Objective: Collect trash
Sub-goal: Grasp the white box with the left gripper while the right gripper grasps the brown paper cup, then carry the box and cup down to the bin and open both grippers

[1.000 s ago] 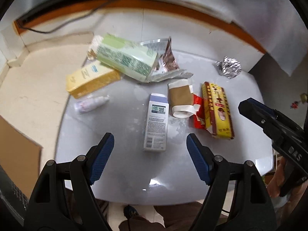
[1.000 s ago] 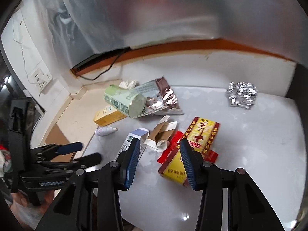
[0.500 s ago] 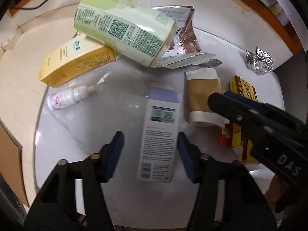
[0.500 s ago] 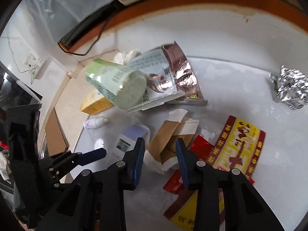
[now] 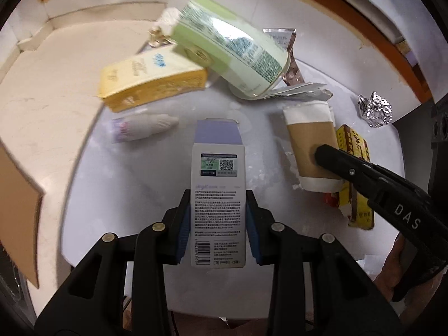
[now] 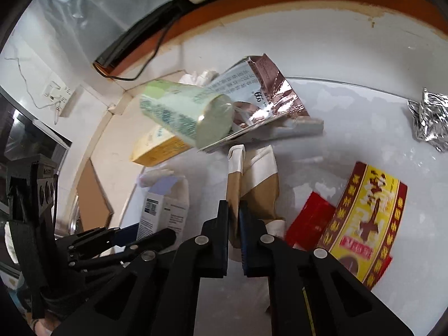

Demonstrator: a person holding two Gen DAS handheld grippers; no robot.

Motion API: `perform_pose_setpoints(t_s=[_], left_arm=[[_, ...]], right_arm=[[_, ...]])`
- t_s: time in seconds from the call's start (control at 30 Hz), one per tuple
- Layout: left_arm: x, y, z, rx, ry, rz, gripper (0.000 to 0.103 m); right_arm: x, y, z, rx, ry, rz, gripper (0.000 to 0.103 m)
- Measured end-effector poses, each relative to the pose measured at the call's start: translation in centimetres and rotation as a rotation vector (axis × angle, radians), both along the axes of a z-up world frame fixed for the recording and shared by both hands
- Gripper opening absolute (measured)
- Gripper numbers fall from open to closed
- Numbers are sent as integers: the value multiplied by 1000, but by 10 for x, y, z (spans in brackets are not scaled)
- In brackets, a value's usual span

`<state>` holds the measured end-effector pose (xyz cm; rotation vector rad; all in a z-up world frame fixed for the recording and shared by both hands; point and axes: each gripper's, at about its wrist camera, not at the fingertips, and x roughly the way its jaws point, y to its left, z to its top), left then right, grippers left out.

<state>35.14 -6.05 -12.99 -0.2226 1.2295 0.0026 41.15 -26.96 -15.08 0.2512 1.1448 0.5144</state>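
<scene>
On the round white table (image 5: 117, 190), biggest first: a pale green printed canister (image 5: 232, 56) tipped over a yellow box (image 5: 151, 81), then a white-and-lilac carton (image 5: 218, 196) lying flat, its sides pinched by the just-closing left gripper (image 5: 218, 224). Just to its right, a flattened brown-and-white paper cup (image 6: 252, 184), clamped edgewise in the just-closed right gripper (image 6: 233, 224).

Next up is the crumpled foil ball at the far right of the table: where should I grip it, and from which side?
Take the foil ball across its bulging middle, coming straight down from above. It sits alone on bare table, apart from the yellow-red packet, so both fingers should have room. Its crinkled, irregular lump offers no flat faces, so squeezing the widest part likely holds best.
</scene>
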Motion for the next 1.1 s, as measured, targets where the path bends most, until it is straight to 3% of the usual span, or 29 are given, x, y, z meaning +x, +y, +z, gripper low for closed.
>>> perform_pose_setpoints(t_s=[0.33, 0.57, 0.87, 1.1], left_arm=[[-58, 28, 63, 7, -129, -33, 31], [-112, 58, 97, 16, -204, -65, 31], [-193, 95, 102, -9, -232, -109, 31], [-255, 111, 83, -30, -214, -142, 31]], right_arm=[[-65, -4, 41, 51, -71, -53, 7], [-131, 23, 72, 60, -130, -95, 7], [-236, 64, 96, 29, -189, -106, 7], [-314, 86, 82, 18, -167, -129, 7]])
